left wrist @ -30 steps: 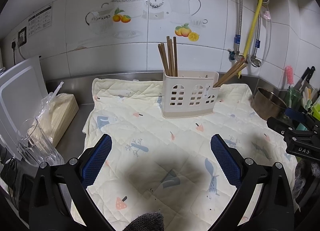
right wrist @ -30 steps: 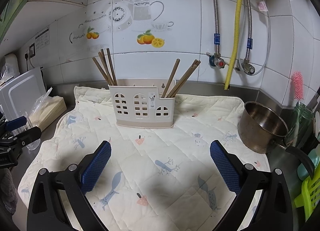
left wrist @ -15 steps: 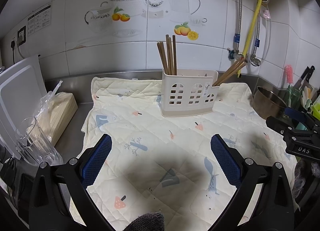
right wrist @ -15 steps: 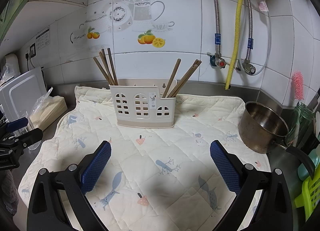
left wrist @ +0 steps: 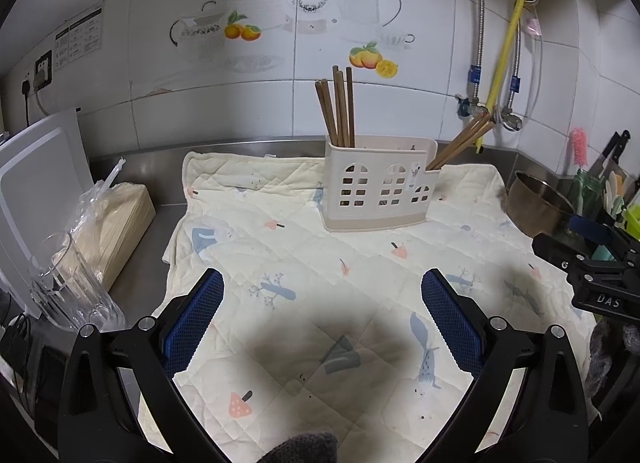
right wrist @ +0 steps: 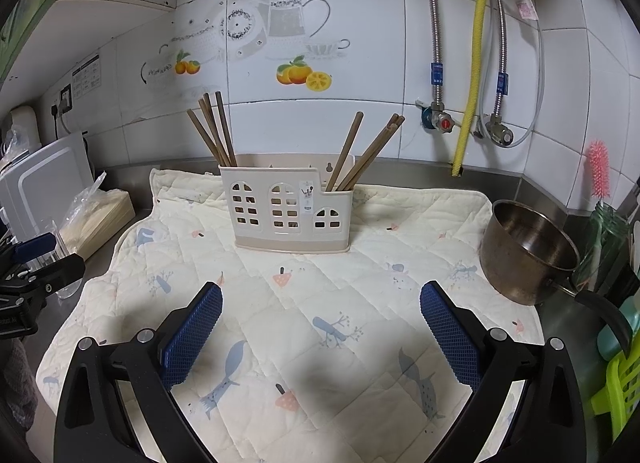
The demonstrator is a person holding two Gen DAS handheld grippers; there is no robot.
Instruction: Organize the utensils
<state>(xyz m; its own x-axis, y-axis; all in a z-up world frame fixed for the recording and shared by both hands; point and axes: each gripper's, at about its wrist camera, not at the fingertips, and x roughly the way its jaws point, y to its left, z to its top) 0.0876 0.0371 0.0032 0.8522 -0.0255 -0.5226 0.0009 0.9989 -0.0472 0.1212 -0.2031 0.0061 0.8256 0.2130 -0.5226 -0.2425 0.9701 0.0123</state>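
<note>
**Both grippers spread wide above the quilted mat, holder at twelve o'clock**

The left gripper [left wrist: 322, 317] hangs over the cream quilted mat printed with mushrooms and birds [left wrist: 360, 275], its blue-padded fingers [left wrist: 194, 317] wide apart with nothing between them. The right gripper [right wrist: 320, 337] is in the same state — fingers far apart, empty, above the mat [right wrist: 304, 303].

The beige plastic utensil holder with window-shaped cut-outs [right wrist: 290, 209] stands upright on the mat toward the tiled wall, at about twelve o'clock from the right gripper and about one o'clock from the left [left wrist: 378, 187]. Brown wooden chopsticks fill its two end compartments: one bundle [right wrist: 212, 129] near upright at the left end, another [right wrist: 366, 151] leaning out to the right from the low end. The middle compartment's contents cannot be made out.

At three o'clock in the right wrist view a steel saucepan with a dark handle [right wrist: 528, 255] sits at the mat's edge. At nine o'clock in the left wrist view — off the mat — stands a clear glass tumbler [left wrist: 70, 283] beside a bagged pale stack [left wrist: 116, 219].
</note>
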